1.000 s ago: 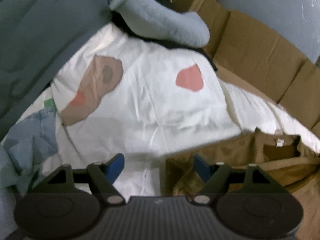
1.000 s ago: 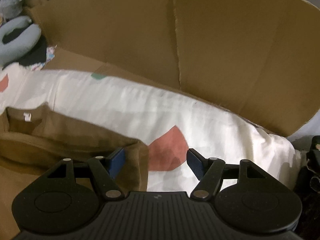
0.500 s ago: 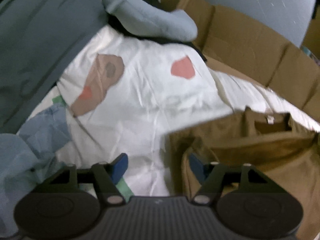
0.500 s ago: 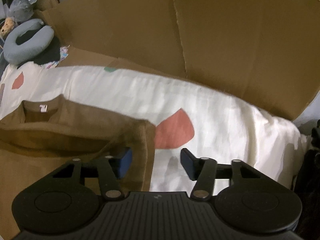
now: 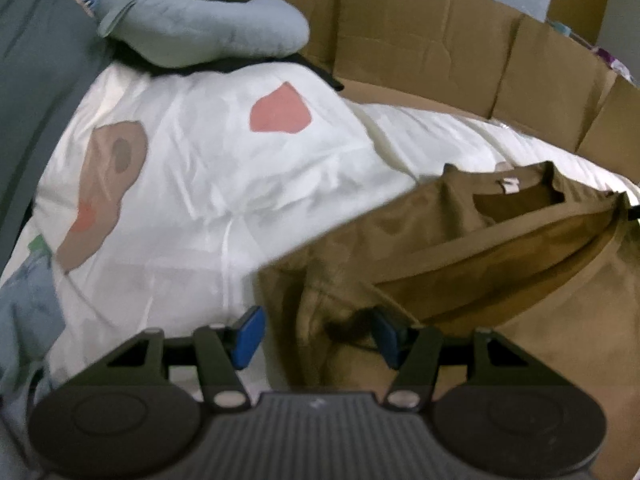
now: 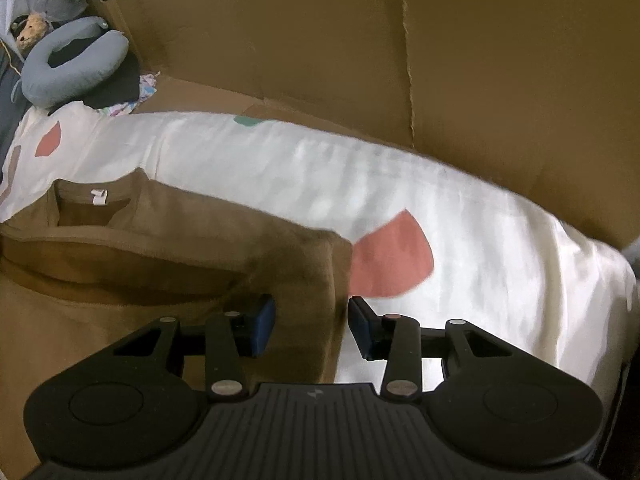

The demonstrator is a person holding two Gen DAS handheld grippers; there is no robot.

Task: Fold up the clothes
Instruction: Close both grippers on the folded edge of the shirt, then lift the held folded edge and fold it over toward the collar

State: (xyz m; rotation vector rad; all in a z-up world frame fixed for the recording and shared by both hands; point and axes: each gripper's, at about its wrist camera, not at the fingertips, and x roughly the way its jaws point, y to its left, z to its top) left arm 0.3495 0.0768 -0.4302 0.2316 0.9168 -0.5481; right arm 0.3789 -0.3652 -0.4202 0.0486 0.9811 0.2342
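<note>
Left gripper [image 5: 316,336]: jaws spread wide, nothing clamped. The brown shirt [image 5: 460,240] has its left edge lying between the blue pads [image 5: 249,336], bunched near the right pad.
Right gripper [image 6: 310,328]: jaws also apart, not gripping. The shirt's right edge sits in the gap, closer to the left pad; contact with either pad can't be told.
Shirt lies on the white duvet [image 5: 208,184], collar and white tag [image 6: 98,197] at the far side, lower part folded up so a hem band runs across below the collar.
Duvet has red and tan patches; one red patch [image 6: 390,262] is just right of the shirt's edge.
Blue cloth [image 5: 28,312] heaped at the left of the duvet.
Further back: grey neck pillow [image 5: 200,36] at the duvet's far left corner.
Cardboard [image 6: 400,60] stands along the far side, behind the duvet.
</note>
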